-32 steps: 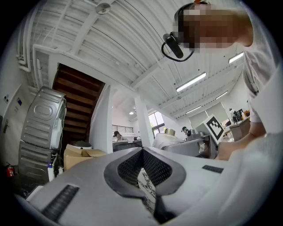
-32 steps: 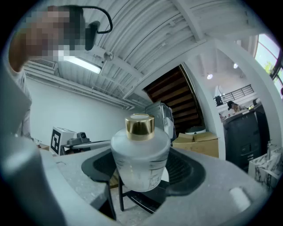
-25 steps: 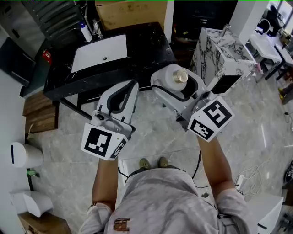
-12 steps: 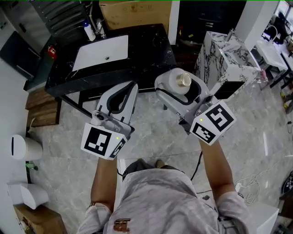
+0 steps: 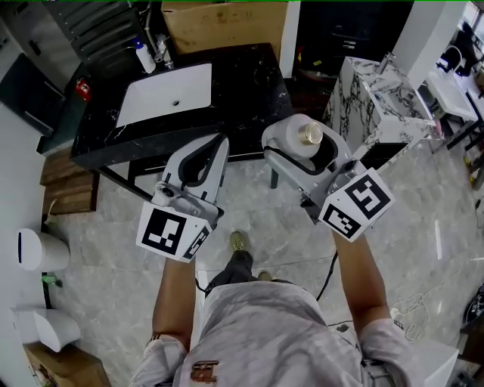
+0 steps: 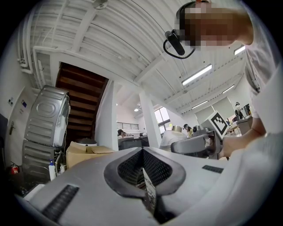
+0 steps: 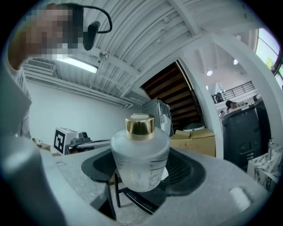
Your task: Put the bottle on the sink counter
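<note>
A frosted white bottle [image 5: 300,138] [image 7: 139,160] with a gold cap stands upright between the jaws of my right gripper [image 5: 304,148] [image 7: 140,176], which is shut on it. It hangs over the floor, just in front of the black sink counter [image 5: 234,83] with its white basin [image 5: 165,92]. My left gripper [image 5: 200,159] [image 6: 143,176] is beside it on the left, jaws closed together and holding nothing, also short of the counter's front edge.
A pump bottle [image 5: 144,54] and a tap stand at the counter's back left. A cardboard box [image 5: 227,23] sits behind the counter. A marble-patterned stand [image 5: 378,98] is to the right. White bins [image 5: 38,251] stand at the left wall.
Both grippers have drifted slightly forward and right toward the counter; the person has stepped, one foot now showing ahead. The bottle stays held.
</note>
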The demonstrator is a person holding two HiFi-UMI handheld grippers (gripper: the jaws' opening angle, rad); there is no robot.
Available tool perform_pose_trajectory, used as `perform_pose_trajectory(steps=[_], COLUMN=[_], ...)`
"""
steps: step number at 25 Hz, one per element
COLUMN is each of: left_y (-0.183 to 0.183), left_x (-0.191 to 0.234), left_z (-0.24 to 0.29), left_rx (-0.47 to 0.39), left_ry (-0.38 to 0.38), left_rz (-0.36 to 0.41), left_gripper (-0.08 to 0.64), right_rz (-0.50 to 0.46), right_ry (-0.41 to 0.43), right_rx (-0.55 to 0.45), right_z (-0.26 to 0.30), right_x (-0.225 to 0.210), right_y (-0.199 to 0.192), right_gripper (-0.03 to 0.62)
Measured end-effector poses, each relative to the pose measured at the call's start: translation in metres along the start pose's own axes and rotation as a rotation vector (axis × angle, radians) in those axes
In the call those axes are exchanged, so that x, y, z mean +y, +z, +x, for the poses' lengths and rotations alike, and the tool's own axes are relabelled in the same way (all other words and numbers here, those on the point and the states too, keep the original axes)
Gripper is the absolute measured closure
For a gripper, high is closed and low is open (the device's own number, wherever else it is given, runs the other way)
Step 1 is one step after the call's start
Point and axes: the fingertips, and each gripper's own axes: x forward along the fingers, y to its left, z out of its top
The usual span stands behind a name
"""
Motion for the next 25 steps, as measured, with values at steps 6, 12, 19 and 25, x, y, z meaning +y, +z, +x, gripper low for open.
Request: perform_pose_trajectory(steps=[6, 12, 19, 25], left_y=[-0.021, -0.042, -0.063, -0.080], left_x=[0.053, 0.119, 0.185, 0.220], left_z=[0.035, 0.070, 0.100, 0.124], left_rx=[-0.004, -0.008, -0.002, 0.008], left_ry=[-0.020, -0.055, -0.092, -0.101], left_rz=[0.013, -0.014, -0.039, -0.058], left_gripper=[0.560, 0.558, 0.558, 0.560], right_rz=[0.006, 0.012, -0.005, -0.009], right_ry=[-0.030, -0.072, -0.114, -0.136], right_rx=[0.015, 0.030, 0.050, 0.082], right_z=[0.051, 0.114, 0.180, 0.217], right_x=[-0.037, -0.074, -0.105, -0.135], right_y=[-0.008, -0.018, -0.023, -0.034], right_gripper=[0.264, 0.264, 0.264, 0.264])
